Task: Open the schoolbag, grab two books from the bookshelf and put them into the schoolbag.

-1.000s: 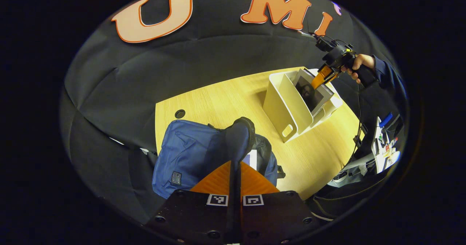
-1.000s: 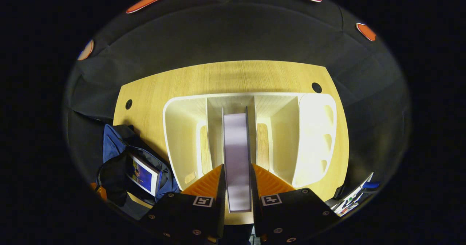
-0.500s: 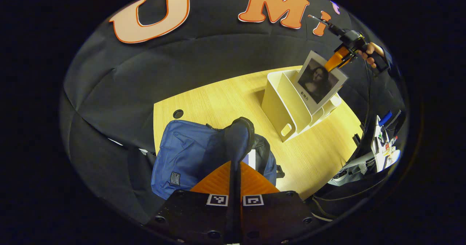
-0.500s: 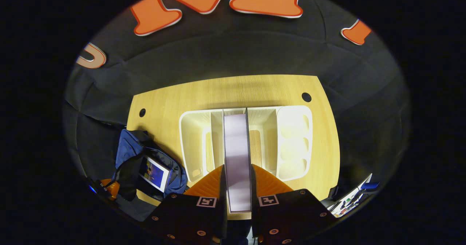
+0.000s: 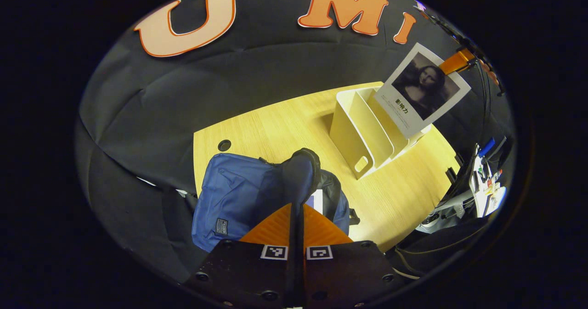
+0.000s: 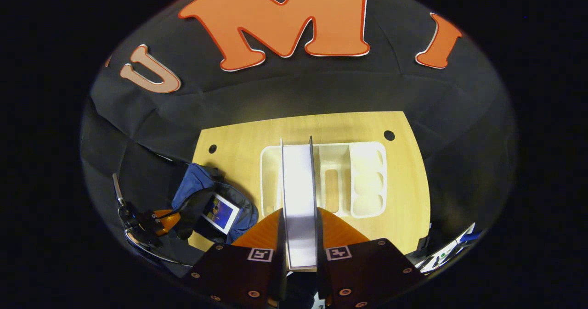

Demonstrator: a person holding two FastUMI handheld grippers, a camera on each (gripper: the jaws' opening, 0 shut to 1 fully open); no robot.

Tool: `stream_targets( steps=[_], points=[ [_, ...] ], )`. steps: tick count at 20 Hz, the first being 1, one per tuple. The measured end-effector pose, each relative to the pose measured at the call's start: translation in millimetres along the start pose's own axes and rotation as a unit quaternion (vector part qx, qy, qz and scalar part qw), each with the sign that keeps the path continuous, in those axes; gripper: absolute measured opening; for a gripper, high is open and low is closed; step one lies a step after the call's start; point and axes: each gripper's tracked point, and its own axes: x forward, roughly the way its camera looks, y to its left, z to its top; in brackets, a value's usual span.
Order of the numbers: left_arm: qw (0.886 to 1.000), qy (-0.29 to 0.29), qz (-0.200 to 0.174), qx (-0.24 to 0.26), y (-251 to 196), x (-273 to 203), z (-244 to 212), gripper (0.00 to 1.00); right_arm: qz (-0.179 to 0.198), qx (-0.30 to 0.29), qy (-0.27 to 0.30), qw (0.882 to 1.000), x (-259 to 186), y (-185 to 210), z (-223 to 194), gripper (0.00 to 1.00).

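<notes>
The white-covered book with a dark portrait on its front (image 5: 421, 89) hangs in the air above the cream plastic bookshelf (image 5: 363, 130), pinched at its top edge by the right hand-held gripper (image 6: 299, 217), both fingers pressing its covers. The bookshelf stands on the far right of the pale wooden bench (image 5: 275, 130). At the near left lies the blue fabric schoolbag (image 5: 239, 194), open, with another book (image 6: 220, 212) inside. The left hand-held gripper (image 5: 296, 210), pressed together, pinches the schoolbag's dark flap (image 5: 301, 173).

First book (image 5: 315, 200) half hidden inside schoolbag (image 5: 239, 194)
</notes>
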Motion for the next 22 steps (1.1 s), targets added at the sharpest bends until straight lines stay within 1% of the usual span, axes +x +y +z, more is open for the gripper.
stream_targets(
  steps=[3,7,9,13,15,17,21,22],
  points=[
    [1.0,-0.002,0.0,-0.002,-2,1,1,0.01,0.046,0.032,-0.004,0.998,-3,15,-20,0.27],
    [1.0,0.0,0.002,-0.006,-2,1,1,0.01,0.11,0.072,-0.004,0.991,5,39,-41,0.27],
    [1.0,-0.002,0.005,-0.005,-1,0,3,0.01,0.144,0.092,-0.007,0.985,9,56,-50,0.27],
    [1.0,-0.003,0.011,-0.011,0,-2,6,0.0,0.213,0.136,0.005,0.967,29,102,-78,0.26],
    [1.0,-0.005,0.008,-0.018,-4,-2,5,0.01,0.228,0.147,0.016,0.962,45,120,-95,0.26],
    [1.0,-0.007,0.007,-0.026,-4,-3,4,0.01,0.227,0.155,0.022,0.961,67,133,-109,0.26],
    [0.999,-0.009,0.008,-0.033,-7,-4,3,0.01,0.254,0.191,0.037,0.948,95,171,-131,0.27],
    [0.999,-0.01,0.009,-0.034,-8,-4,3,0.01,0.255,0.194,0.041,0.947,104,179,-138,0.27]
  ],
)
